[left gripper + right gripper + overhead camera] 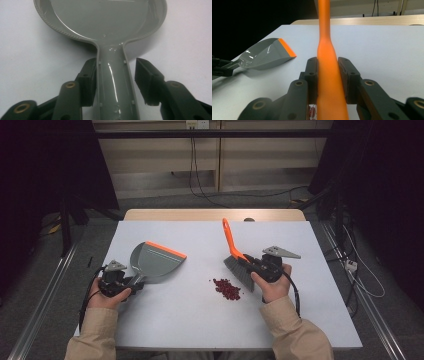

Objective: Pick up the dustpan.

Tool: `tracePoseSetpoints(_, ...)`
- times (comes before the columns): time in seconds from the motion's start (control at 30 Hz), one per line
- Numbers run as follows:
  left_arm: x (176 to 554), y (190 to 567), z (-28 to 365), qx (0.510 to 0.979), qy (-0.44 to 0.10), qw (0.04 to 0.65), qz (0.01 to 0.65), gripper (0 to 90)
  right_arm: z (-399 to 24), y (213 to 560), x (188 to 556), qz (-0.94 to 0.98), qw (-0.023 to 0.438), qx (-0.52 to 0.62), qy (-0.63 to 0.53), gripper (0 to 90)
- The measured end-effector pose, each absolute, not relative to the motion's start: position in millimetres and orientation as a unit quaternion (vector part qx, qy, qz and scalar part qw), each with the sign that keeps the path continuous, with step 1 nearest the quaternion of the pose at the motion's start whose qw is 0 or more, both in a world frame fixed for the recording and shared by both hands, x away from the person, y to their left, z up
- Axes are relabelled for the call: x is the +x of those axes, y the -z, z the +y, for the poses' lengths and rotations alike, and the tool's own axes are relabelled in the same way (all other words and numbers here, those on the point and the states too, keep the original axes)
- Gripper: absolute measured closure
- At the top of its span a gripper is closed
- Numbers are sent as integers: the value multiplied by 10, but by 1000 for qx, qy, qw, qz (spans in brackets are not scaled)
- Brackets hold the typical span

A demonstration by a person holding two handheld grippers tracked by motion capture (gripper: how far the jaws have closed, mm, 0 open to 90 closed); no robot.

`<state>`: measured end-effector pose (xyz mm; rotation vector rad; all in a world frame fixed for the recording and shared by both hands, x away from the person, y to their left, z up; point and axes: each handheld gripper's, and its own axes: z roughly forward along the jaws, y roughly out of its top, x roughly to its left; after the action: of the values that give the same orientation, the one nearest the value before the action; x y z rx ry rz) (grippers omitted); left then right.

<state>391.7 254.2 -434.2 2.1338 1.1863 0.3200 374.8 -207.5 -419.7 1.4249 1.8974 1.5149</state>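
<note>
On the counter point(200, 320), the brush point(235, 255) is clamped by the right gripper point(255, 265) beside the red crumbs point(226, 288), while the dustpan point(155, 262) handle lies between the left gripper's point(117, 82) not-quite-closed jaws, ready for sweeping.

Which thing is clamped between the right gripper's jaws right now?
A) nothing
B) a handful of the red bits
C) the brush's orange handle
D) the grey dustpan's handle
C: in the right gripper view both black jaws press on the brush's orange handle; the high view shows the brush in the right gripper, while the dustpan lies at the left and the red bits lie loose on the table.
</note>
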Motion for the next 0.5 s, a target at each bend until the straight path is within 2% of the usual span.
tracePoseSetpoints(0.17,3955,4353,2526,822,-123,324,452,594,-2075,4193,3744,668,164,497,-530,712)
tracePoseSetpoints(0.5,4059,4350,2452,833,-123,301,447,596,-2061,4203,3745,671,163,495,-527,712)
